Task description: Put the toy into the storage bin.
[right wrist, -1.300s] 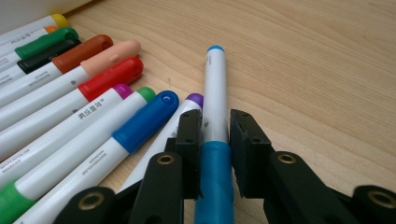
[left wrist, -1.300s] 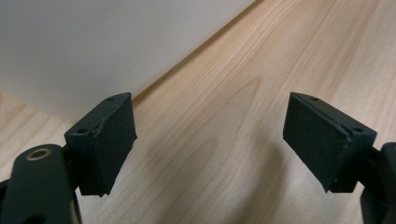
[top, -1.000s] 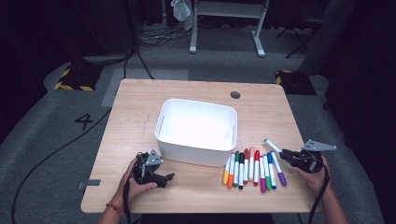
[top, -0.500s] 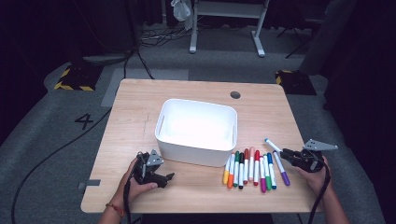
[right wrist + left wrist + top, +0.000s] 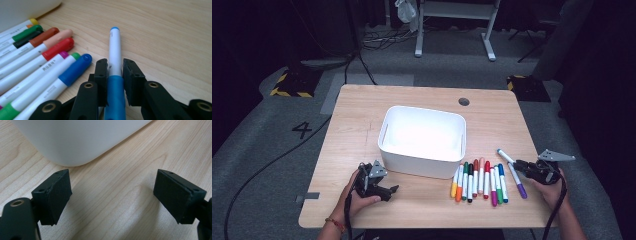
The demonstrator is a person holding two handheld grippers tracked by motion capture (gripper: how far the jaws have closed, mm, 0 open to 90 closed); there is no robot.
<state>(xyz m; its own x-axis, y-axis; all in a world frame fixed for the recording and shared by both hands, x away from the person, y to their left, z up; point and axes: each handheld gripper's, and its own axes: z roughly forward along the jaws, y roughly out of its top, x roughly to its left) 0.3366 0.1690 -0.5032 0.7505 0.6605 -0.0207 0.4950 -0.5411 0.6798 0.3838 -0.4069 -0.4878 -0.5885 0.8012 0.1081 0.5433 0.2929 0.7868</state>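
My right gripper [image 5: 115, 72] pinched the light-blue marker [image 5: 114, 52] low over the table [image 5: 362, 125], right of the marker row [image 5: 479, 180] | right gripper view showed the pinch, high view the bin [image 5: 424, 135] | left gripper [image 5: 112, 195] stood spread, holding nothing, beside the bin's corner.

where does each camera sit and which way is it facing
High view: above the person's side, looking forward and down on the table; both forearms, left gripper and right gripper show.
Left gripper view: rides the left gripper, looking past open jaws at the bin.
Right gripper view: rides the right gripper, jaws shut on a blue marker beside the marker row.
Shared: all three show the white bin and wooden tabletop.
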